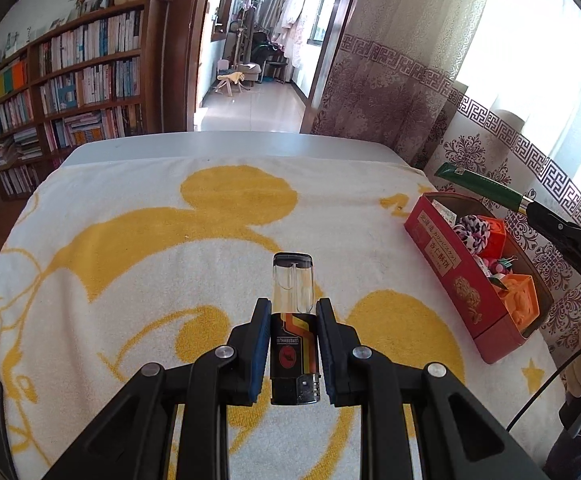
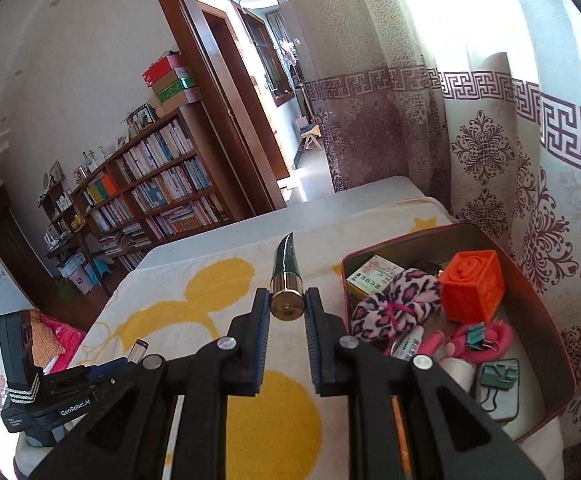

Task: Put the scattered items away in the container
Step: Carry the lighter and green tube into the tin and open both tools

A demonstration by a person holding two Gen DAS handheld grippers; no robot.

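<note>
My left gripper [image 1: 293, 312] is shut on a lighter [image 1: 293, 320] with a clear tank and a black, orange-striped body, held above the yellow-and-white towel [image 1: 150, 240]. My right gripper [image 2: 287, 304] is shut on the gold cap end of a green tube [image 2: 286, 268], which points away from me, just left of the red tin box [image 2: 546, 280]. In the left wrist view the green tube [image 1: 478, 186] hangs above the far end of the red tin box [image 1: 446, 268], at the right. The left gripper [image 2: 90, 380] and the lighter's tip [image 2: 138, 350] show low at the left of the right wrist view.
The tin holds an orange cube [image 2: 472, 286], a pink spotted scrunchie [image 2: 390, 300], binder clips [image 2: 478, 336], a small carton [image 2: 374, 274] and several other small things. Patterned curtains [image 2: 510, 160] hang close behind the tin. A bookshelf [image 1: 70, 80] and a doorway lie beyond the table's far edge.
</note>
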